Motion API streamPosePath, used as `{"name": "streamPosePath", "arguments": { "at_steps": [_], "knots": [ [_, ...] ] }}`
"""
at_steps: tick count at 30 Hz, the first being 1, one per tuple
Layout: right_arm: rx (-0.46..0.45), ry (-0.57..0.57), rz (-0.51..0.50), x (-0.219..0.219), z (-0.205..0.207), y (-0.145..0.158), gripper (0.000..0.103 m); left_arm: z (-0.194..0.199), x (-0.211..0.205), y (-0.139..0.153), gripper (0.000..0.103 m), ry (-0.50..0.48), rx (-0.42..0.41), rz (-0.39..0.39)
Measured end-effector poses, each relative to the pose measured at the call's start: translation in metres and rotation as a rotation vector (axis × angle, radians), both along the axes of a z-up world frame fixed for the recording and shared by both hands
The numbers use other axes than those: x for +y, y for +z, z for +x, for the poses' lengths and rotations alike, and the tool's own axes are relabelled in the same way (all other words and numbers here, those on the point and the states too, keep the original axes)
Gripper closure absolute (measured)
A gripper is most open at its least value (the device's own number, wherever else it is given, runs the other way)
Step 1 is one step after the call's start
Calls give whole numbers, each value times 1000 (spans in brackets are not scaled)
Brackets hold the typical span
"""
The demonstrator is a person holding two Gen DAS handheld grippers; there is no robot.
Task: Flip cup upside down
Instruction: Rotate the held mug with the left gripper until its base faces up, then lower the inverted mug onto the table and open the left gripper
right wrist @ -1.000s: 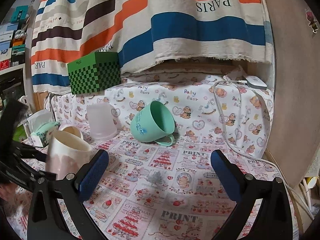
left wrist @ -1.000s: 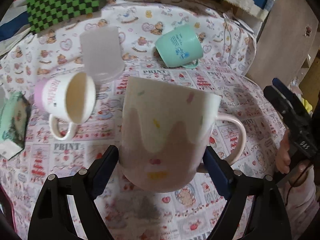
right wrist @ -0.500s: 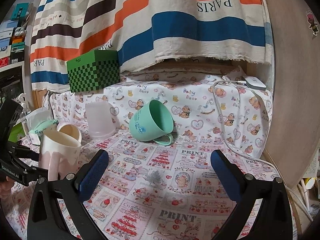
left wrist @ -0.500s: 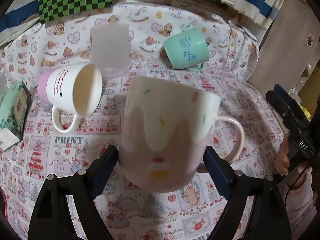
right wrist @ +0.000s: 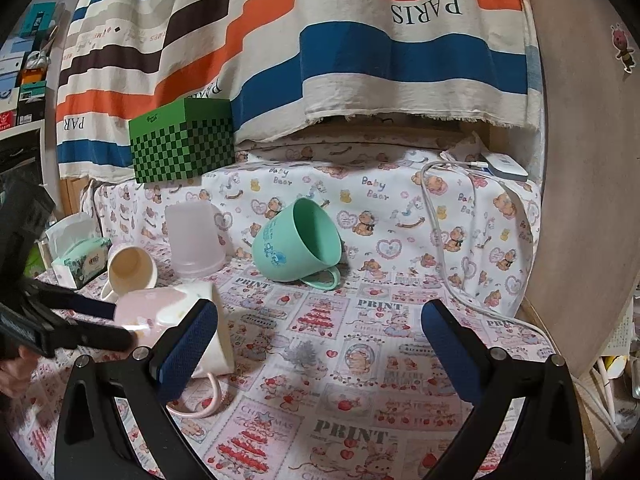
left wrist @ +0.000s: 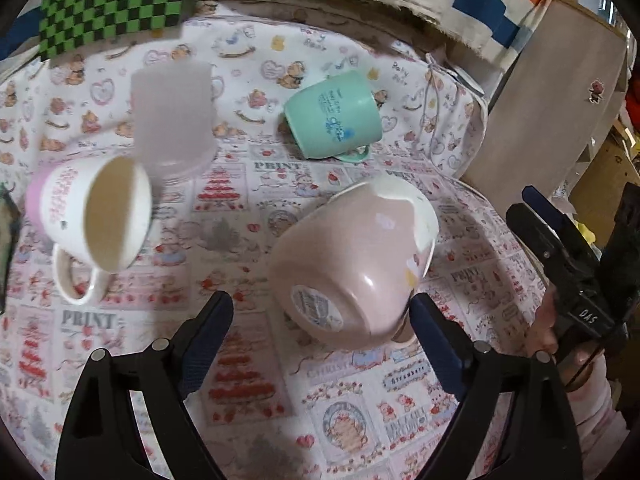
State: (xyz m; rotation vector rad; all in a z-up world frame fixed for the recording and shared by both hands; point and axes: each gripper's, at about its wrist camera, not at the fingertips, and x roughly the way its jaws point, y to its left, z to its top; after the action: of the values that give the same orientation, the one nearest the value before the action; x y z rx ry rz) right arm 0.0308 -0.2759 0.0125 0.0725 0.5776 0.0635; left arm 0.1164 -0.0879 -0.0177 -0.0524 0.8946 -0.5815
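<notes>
A pink and cream mug (left wrist: 356, 264) lies on its side on the printed cloth, its base with a sticker toward my left gripper (left wrist: 316, 316). The left jaws stand open; the mug sits between them, touching or near the right finger only. In the right wrist view the mug (right wrist: 176, 320) lies at the left with its handle down on the cloth, partly hidden by my right finger (right wrist: 188, 344). My right gripper (right wrist: 320, 344) is open and empty above the cloth.
A white and lilac mug (left wrist: 92, 220) lies on its side at the left. A frosted tumbler (left wrist: 172, 120) stands upside down. A mint cup (left wrist: 336, 116) lies on its side at the back. A green checked box (right wrist: 184, 140), tissue pack (right wrist: 80, 260) and white cable (right wrist: 460, 260) border the area.
The left jaws opened and let the pink mug go; it went from held upright to lying tipped on its side on the cloth. The right gripper has barely moved.
</notes>
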Motion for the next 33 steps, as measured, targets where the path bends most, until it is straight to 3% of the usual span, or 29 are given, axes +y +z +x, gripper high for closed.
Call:
{"name": "streamPosePath", "arguments": {
  "at_steps": [11,13,15,19,24,29,33],
  "knots": [
    [8,3,4,0,0,0,0,32,4,-19,7,-24,88,-237],
    [7,1,3,0,1,0,0,35,6,-24,15,-30,118,-287],
    [8,1,6,0,1,-1,0,33,7,-23,15,-36,121,-304],
    [10,0,5,-1,1,-1,0,18,8,-7,15,29,12,-200],
    [17,-1,-4,1,1,-4,0,-8,-5,28,16,120,-176,102],
    [24,-6,-15,2,2,-4,0,-7,-4,46,16,130,-113,170],
    [27,-19,-14,0,3,-5,0,-3,-15,41,16,160,-127,273]
  ]
}}
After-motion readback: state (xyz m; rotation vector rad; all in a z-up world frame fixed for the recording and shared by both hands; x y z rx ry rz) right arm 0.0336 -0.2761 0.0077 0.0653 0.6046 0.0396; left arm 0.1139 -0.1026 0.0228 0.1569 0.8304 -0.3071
